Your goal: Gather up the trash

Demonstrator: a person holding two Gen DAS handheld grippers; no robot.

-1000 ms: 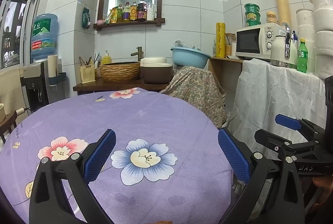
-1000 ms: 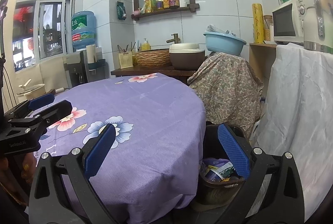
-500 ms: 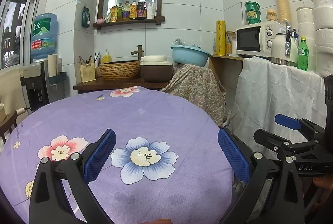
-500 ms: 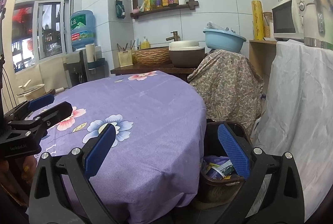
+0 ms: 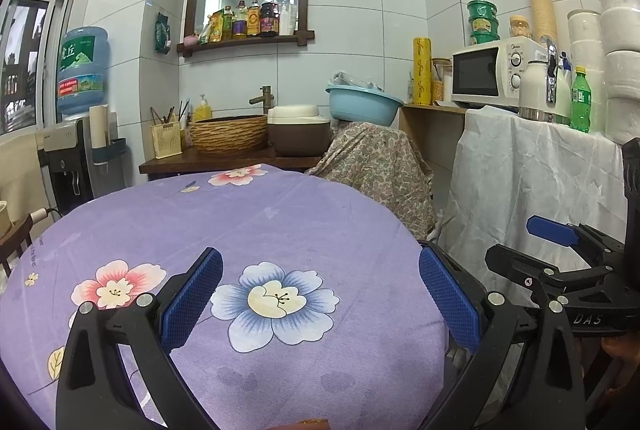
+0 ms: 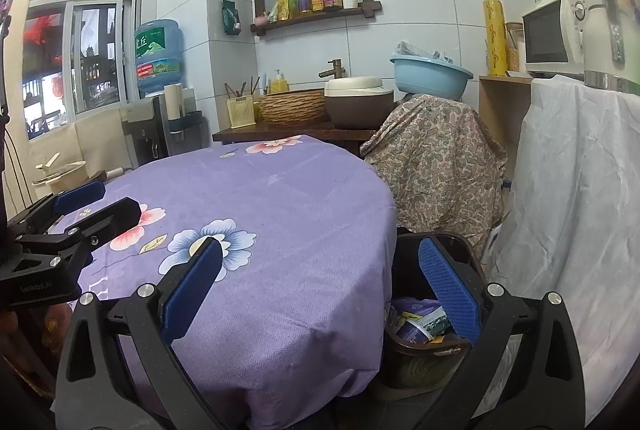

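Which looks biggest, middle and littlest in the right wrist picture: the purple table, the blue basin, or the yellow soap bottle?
1. Purple table, biggest by far, though it is also nearest the camera.
2. Blue basin.
3. Yellow soap bottle, littlest; it stands further back by the tap, so it looks extra small.

A round desk [image 5: 280, 230] stood covered by a purple tablecloth [image 6: 280, 198] printed with flowers: a blue blossom [image 5: 276, 300] near the 6 o'clock edge, a pink one [image 5: 116, 284] at 8 o'clock, another pink one [image 5: 238, 175] at 12 o'clock. The cloth hung over the rim and bore nothing else.
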